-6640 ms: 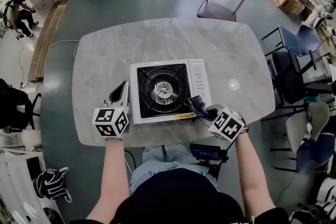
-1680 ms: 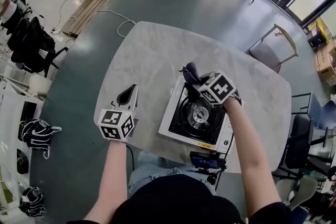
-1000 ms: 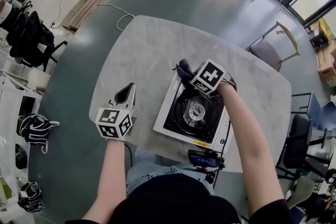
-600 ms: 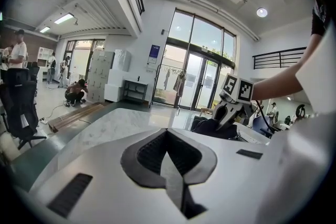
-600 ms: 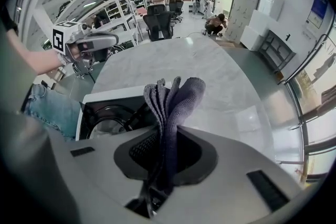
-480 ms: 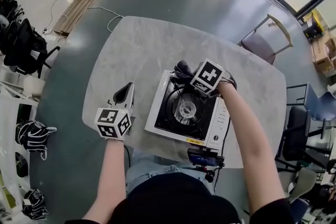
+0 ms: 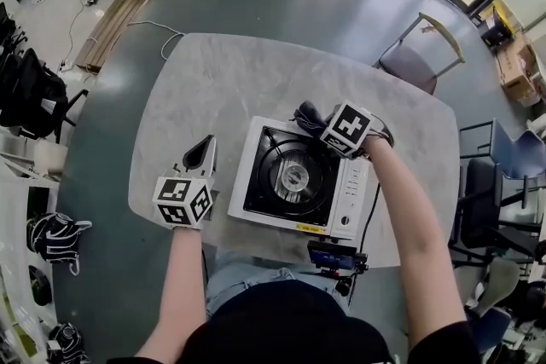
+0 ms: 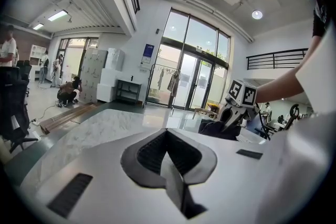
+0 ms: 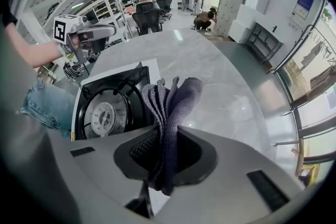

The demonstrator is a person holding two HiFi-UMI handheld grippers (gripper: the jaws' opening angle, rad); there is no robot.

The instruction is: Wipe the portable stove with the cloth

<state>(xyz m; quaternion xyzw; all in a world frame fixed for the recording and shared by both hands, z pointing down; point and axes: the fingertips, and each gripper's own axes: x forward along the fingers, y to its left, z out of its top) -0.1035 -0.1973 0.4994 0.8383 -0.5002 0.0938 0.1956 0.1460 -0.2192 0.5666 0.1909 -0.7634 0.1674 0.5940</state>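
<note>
Marble-grey worktop (image 7: 213,81) spreads beneath and ahead of both pairs of jaws. On it sits the portable stove (image 7: 294,177), white with a black burner well. It lies just to the right of the left gripper's jaws, and below and to the left of the right gripper's jaws, which stand at its far edge.

The left gripper (image 7: 201,151) hangs over bare worktop beside the stove, its jaws pressed together with nothing between them. The right gripper (image 7: 322,124) has its jaws clenched on the cloth (image 7: 309,115), a dark grey-purple wad gathered in pleats. Most of the cloth sticks out ahead of the jaws and a short end hangs behind them. In the right gripper view the cloth (image 9: 170,107) overlaps the stove's far rim. Whether it touches the stove there, I cannot tell.
</note>
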